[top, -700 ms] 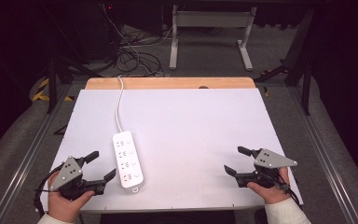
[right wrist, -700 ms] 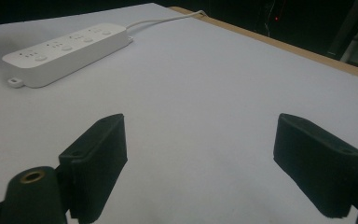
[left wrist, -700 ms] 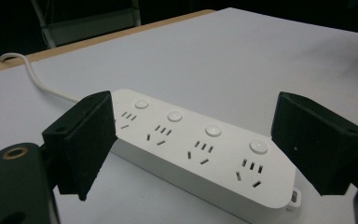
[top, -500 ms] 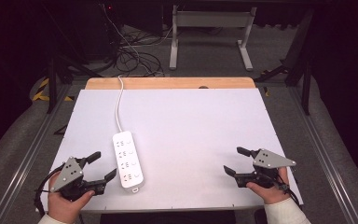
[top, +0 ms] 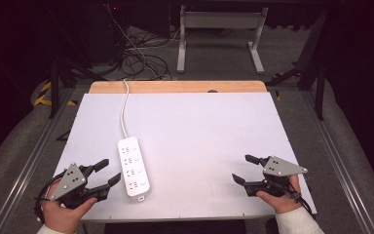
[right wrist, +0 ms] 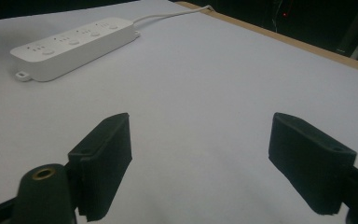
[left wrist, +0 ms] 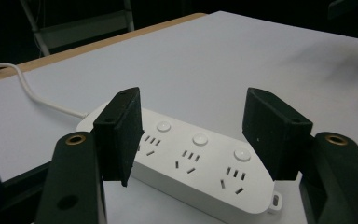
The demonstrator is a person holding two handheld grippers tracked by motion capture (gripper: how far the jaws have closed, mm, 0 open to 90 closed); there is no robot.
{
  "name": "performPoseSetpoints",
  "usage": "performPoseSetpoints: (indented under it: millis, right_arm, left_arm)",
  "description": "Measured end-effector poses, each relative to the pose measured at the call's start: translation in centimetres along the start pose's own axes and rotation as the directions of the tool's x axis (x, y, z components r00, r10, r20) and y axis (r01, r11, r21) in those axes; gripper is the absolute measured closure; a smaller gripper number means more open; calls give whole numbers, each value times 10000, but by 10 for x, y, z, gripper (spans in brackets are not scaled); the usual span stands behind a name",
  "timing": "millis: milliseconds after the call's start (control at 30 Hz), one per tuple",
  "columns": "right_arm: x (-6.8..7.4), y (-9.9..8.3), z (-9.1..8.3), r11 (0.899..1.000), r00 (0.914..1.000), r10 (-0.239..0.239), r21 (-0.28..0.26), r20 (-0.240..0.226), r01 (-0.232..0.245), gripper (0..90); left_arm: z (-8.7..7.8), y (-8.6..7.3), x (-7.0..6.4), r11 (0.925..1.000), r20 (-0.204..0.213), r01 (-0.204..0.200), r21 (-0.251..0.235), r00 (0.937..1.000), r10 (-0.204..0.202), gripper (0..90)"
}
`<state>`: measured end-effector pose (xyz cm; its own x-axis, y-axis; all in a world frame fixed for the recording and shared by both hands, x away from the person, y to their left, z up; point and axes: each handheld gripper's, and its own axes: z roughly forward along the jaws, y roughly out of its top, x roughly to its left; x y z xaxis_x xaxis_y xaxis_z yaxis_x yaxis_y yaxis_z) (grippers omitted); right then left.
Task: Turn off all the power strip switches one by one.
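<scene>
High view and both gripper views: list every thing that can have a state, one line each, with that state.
power strip: flat on the table, sockets up, all sockets vacant, untouched.
power strip cord: attached, trailing off the table's far edge.
left gripper: jaws open, beside the strip's near end, not gripping.
right gripper: jaws open, holding nothing, over bare table.

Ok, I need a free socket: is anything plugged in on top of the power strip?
Nothing is plugged into the power strip; its sockets and buttons are bare. The left gripper is open beside it, not touching. Its underside, flat on the white table, is hidden.
</scene>
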<state>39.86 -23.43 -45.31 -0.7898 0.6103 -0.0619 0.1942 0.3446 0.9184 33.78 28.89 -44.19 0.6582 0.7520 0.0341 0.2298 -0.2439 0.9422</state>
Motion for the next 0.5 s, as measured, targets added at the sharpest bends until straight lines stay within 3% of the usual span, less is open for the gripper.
performPoseSetpoints:
  millis: [200,233,267,500]
  right_arm:
    - [0,0,1,10000,10000,-1,49,-68,2,222]
    - [0,0,1,10000,10000,-1,49,-68,2,222]
    - [0,0,1,10000,10000,14,61,-61,-14,222]
    - [1,0,2,10000,10000,-4,49,-46,5,222]
  left_arm:
    - [1,3,3,10000,-43,92,-20,9999,-92,391]
    - [1,3,4,9997,34,204,158,9998,-205,391]
    - [3,4,4,9999,-6,-42,131,10000,42,406]
    - [8,15,0,9993,52,-86,355,10000,84,382]
